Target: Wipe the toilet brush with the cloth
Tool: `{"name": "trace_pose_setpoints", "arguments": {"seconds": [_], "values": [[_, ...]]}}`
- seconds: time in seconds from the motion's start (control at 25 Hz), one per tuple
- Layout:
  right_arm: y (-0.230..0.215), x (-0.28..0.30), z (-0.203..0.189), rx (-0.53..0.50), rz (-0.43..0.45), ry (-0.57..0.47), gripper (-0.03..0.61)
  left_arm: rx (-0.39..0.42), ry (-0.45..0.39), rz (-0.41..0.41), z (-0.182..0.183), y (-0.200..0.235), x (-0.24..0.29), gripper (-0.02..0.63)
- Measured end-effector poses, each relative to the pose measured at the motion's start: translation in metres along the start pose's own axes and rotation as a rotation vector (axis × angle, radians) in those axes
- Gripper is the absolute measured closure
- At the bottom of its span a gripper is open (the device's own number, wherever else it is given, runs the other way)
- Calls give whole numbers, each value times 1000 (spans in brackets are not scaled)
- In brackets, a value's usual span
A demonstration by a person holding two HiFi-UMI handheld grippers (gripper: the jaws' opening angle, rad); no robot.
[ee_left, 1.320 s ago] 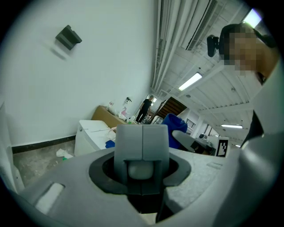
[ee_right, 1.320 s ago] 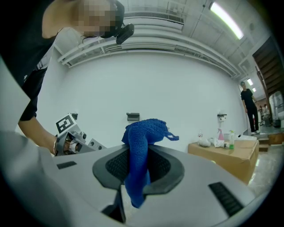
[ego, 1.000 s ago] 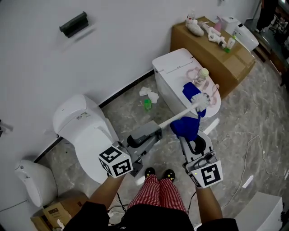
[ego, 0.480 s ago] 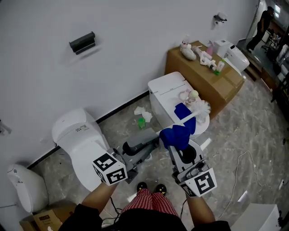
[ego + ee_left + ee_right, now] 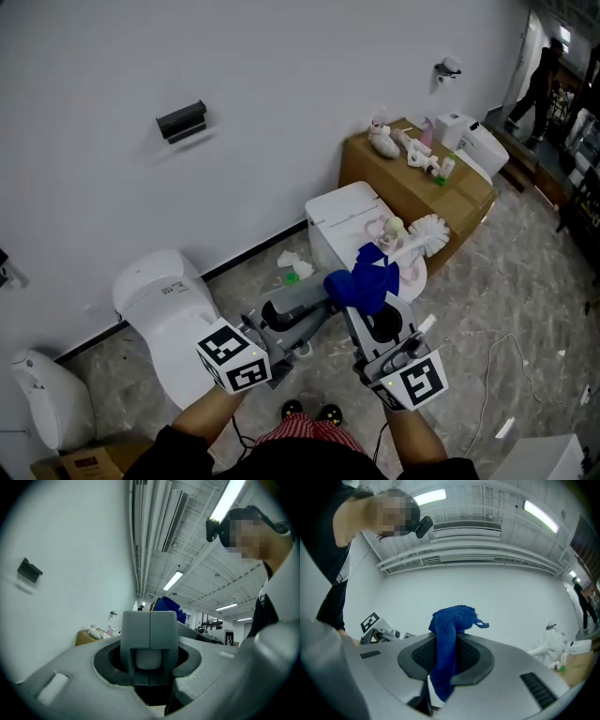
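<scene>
**Toilet brush and cloth held in the air, one in each gripper.**

The left gripper [image 5: 150, 641] had its fingers clamped on the white handle of the toilet brush [image 5: 429, 231]. The bristle head pointed away from the person and, in the head view, lay in front of the white toilet [image 5: 349, 211] by the wall. The right gripper [image 5: 367, 314] had its fingers pinching the blue cloth [image 5: 362, 279], which bunched above them and hung down between them. In the head view the cloth covered the middle of the handle; contact could not be told. A cardboard box [image 5: 412, 192] stood beyond that toilet, and a second toilet [image 5: 159, 281] stood further left.
</scene>
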State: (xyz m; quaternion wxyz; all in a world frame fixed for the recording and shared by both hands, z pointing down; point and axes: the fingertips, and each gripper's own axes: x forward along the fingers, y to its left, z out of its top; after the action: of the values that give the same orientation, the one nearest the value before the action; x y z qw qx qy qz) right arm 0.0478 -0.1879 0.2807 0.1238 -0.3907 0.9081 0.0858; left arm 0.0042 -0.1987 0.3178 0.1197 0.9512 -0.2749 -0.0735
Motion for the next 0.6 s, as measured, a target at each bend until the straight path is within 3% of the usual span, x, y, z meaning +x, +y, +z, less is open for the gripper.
{"name": "trace_pose_setpoints", "arguments": {"seconds": [0.28,0.6], "values": [[6,11,19,-2,56,-46,497,69,-30,70,24,-7,-5,449],[13,32,39,1,130,-115,497,93,-74,128,52,-4,-16,449]]}}
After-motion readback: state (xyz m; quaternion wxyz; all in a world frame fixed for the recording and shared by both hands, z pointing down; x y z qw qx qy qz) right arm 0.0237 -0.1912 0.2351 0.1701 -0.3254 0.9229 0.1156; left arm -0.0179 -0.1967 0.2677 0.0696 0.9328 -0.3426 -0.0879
